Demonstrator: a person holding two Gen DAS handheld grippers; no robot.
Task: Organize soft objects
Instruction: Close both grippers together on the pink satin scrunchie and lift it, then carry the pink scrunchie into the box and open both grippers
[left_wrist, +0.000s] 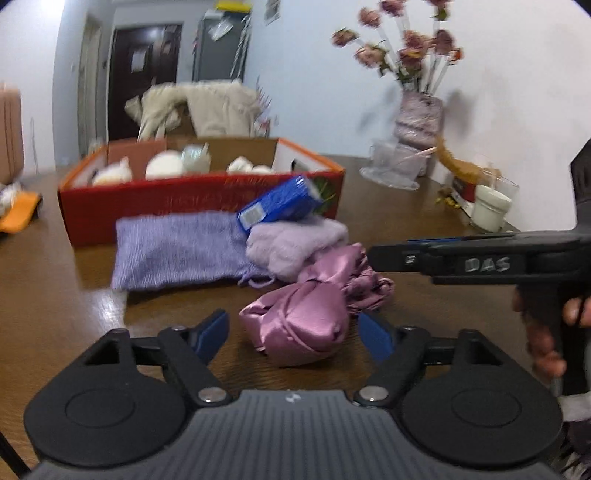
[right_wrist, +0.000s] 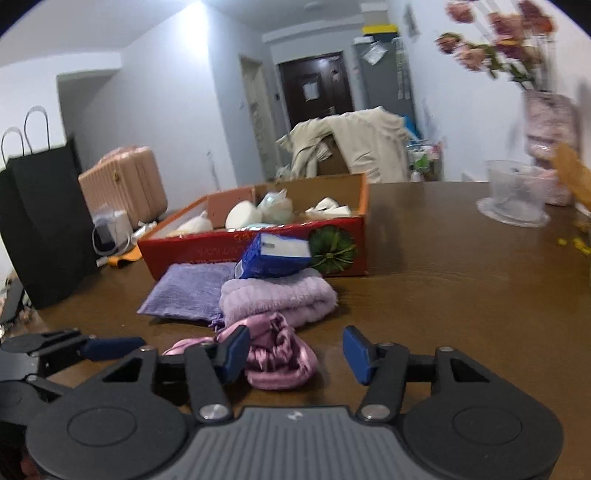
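Brown table (left_wrist: 55, 258); right gripper (left_wrist: 373, 254) marked "DAS"; both grippers' fingers parted around pink satin bundle (left_wrist: 306, 325), ungrasped.

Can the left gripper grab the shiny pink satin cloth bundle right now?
Probably yes. The left gripper stands open with the shiny pink satin cloth bundle lying between its blue pads, nothing in front. The right gripper sits close at the other end and might crowd it.

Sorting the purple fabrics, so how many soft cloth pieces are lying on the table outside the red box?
3: a knit pouch at left, a fluffy folded towel beside it, a satin bundle nearest the grippers. More may be hidden.
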